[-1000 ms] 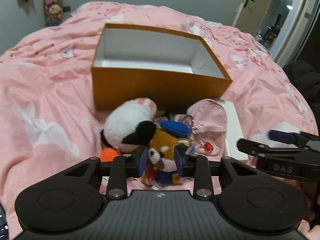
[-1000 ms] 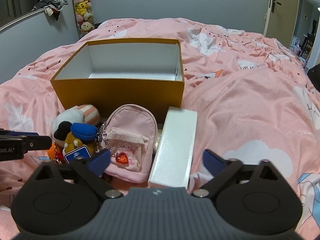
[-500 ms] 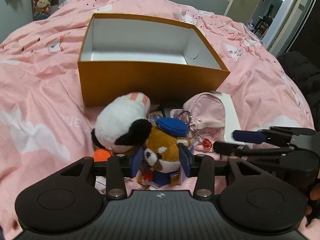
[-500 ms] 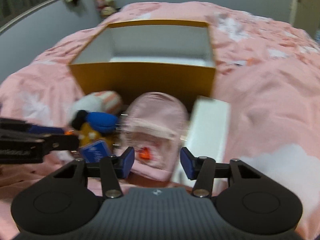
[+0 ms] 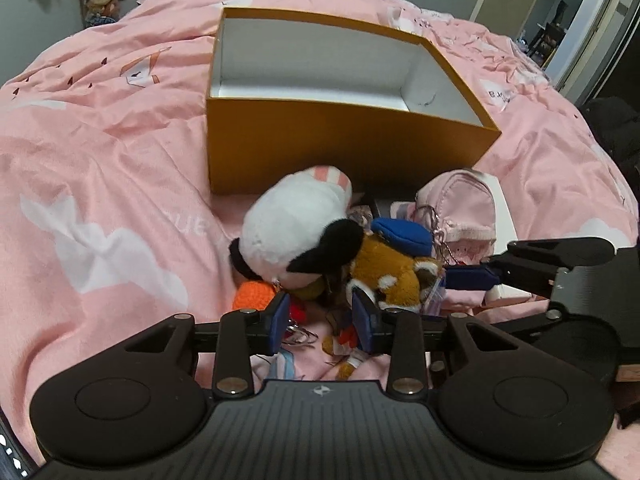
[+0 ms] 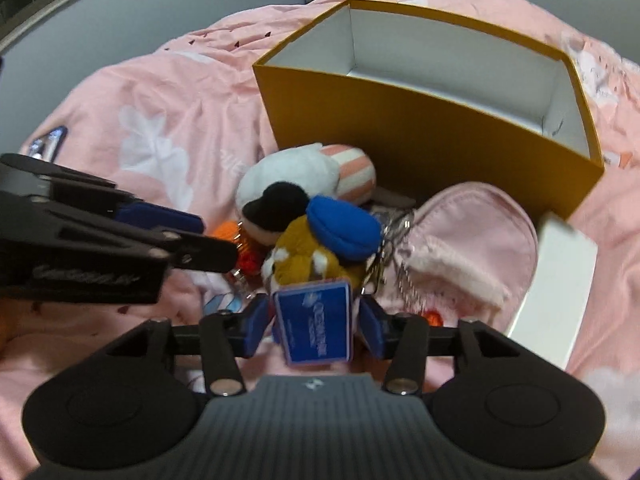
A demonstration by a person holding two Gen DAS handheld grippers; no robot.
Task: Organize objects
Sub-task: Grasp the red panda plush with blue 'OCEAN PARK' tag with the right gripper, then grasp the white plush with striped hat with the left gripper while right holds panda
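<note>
- Pink bedding [image 5: 100, 152] with white cloud prints covers the whole bed; grey walls stand behind it.
- Nearest, the left gripper [image 5: 322, 322] has its blue pads partly spread, having just been closing, low over the near edge of the toy pile; nothing is pinched between them.
- Just to its right, the right gripper [image 6: 316, 326] has just been opening a little; the blue tag [image 6: 314, 326] of the fox toy [image 6: 308, 256] lies between its pads, though a grip on it cannot be told.
- Beyond, the fox toy in a blue cap leans on a white plush [image 5: 296, 228] with a black ear; a pink pouch [image 6: 472, 240] lies right of them, a white box [image 6: 556, 292] farther right.
- Farthest, an open orange box [image 5: 344, 140] with a white inside stands just behind the pile.
</note>
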